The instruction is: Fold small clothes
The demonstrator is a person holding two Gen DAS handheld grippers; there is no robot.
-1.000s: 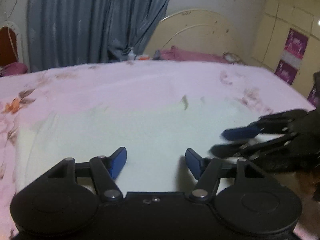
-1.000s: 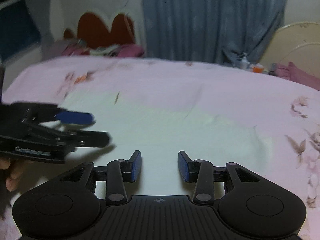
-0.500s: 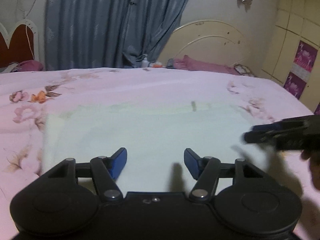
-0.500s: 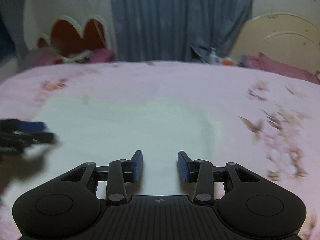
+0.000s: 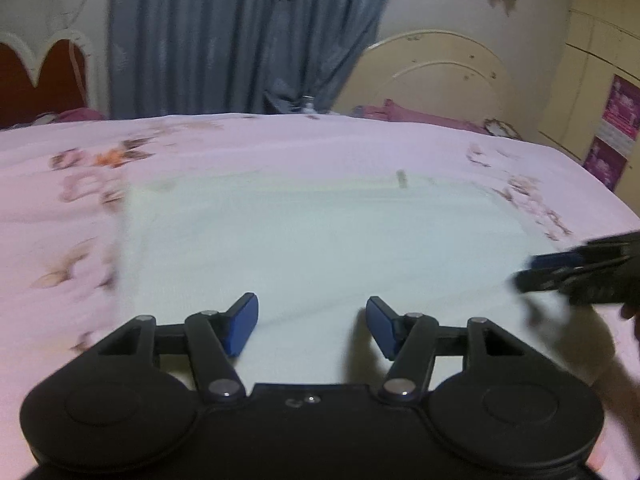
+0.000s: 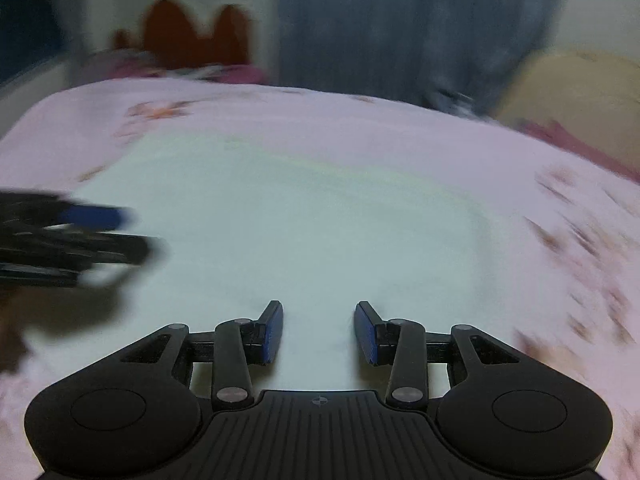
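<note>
Fingers (image 5: 244, 322): both pairs parted, empty | one pale cloth (image 5: 320, 240), seemingly flat | one floral bedsheet (image 5: 280, 140)

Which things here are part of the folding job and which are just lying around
Job: pale cloth spread flat on the bed; left gripper, open; right gripper, open.

Lying about: floral bedsheet, blue curtain, pink bedding by the cream headboard.

The pale cloth (image 5: 320, 240) lies flat on the pink bedsheet (image 5: 280, 144), so the room above it is free. Only the 2 grippers can block each other: the right gripper (image 5: 532, 270) enters from the side, beside the left gripper (image 5: 312, 322).
</note>
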